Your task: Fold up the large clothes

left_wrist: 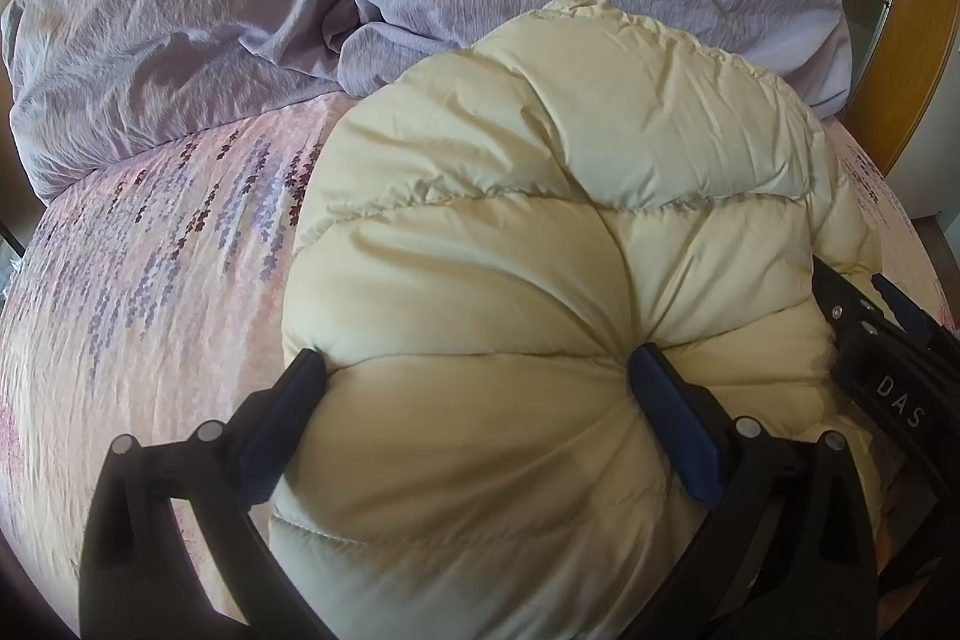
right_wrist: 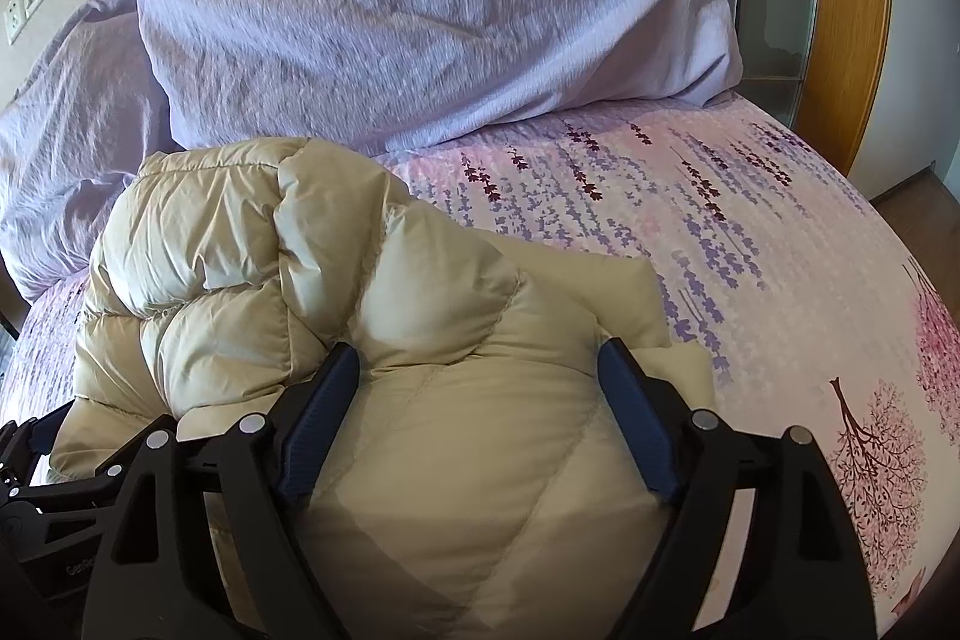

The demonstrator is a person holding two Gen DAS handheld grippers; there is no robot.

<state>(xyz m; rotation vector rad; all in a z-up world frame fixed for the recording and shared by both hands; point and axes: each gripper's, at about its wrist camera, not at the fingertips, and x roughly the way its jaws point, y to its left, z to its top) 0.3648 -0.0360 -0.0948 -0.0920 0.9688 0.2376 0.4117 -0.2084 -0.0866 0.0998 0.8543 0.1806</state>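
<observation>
A cream puffer jacket (left_wrist: 540, 196) lies bunched on the bed. My left gripper (left_wrist: 474, 358) has its jaws wide around a puffed fold at the jacket's near edge. Both blue pads (left_wrist: 672, 424) dig into it, and creases fan out from the right pad. In the right wrist view, the jacket (right_wrist: 372, 292) fills the gap of my right gripper (right_wrist: 480, 352). Its jaws stand wide and are easing apart, and the fabric between them lies smooth and unpinched. The right gripper's black body (left_wrist: 882, 370) shows at the jacket's right side, and part of the left gripper (right_wrist: 36, 472) at the lower left.
The bed sheet (right_wrist: 750, 280) is pink with purple flower sprigs and tree prints. Lilac pillows (right_wrist: 420, 10) and rumpled lilac bedding (left_wrist: 150, 58) lie behind the jacket. A wooden-framed glass door (right_wrist: 840, 10) stands at the far right, and wall sockets (right_wrist: 27, 4) at the left.
</observation>
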